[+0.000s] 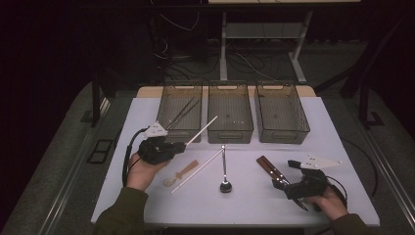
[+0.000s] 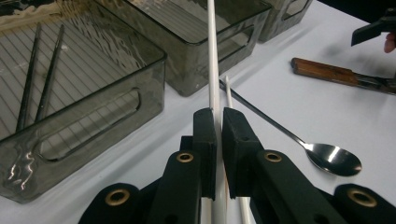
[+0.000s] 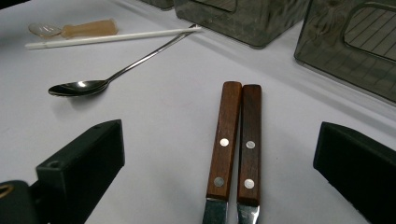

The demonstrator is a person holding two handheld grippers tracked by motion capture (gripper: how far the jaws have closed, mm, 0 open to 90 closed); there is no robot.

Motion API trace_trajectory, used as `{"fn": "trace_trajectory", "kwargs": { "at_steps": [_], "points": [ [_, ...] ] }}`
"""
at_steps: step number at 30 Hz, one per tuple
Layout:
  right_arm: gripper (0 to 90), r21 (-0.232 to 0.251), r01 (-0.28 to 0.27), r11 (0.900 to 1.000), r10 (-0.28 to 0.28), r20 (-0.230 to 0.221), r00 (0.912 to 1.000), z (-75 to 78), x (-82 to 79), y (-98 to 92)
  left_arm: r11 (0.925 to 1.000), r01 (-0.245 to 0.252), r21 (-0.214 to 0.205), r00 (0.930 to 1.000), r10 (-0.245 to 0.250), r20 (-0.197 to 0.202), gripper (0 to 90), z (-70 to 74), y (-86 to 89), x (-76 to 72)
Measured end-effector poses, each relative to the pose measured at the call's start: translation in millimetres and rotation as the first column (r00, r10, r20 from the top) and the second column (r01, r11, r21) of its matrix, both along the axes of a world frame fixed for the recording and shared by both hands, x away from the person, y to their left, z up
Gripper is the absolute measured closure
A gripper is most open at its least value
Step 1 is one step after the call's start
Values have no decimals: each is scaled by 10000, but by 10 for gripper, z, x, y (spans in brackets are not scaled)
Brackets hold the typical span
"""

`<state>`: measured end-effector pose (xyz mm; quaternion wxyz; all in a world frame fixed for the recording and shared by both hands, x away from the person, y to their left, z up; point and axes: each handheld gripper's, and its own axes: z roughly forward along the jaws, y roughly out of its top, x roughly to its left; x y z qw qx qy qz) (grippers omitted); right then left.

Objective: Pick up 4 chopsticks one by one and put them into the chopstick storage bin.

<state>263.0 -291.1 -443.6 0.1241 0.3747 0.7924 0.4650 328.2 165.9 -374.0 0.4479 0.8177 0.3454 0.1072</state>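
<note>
Left gripper (image 2: 218, 135) pinches a white chopstick (image 2: 212, 56) in its fingers, lifted above the bench (image 1: 147, 112) near the left bin (image 1: 166, 95); right gripper (image 3: 219, 154) fingers spread wide over two wooden-handled knives (image 3: 239, 140).

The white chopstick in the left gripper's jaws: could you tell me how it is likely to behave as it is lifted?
The white chopstick looks stiff, sticking out straight from the left gripper. Held near one end, it may pivot. Being smooth, it could slip.
</note>
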Motion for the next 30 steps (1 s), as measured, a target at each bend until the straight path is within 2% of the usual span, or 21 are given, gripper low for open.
{"fn": "trace_trajectory", "kwargs": {
  "at_steps": [8,20,30],
  "points": [
    [21,6,36,10000,-36,-15,10000,-2,0,-2,9998,-192,-83,9998,193,91,840,45,-24,141],
    [21,80,49,10000,-49,16,10000,4,-8,-18,9980,-625,-137,9979,626,140,840,178,-27,510],
    [21,96,77,9999,-76,-4,10000,6,-9,-20,9940,-1087,76,9941,1087,-15,839,220,-12,839]
  ]
}}
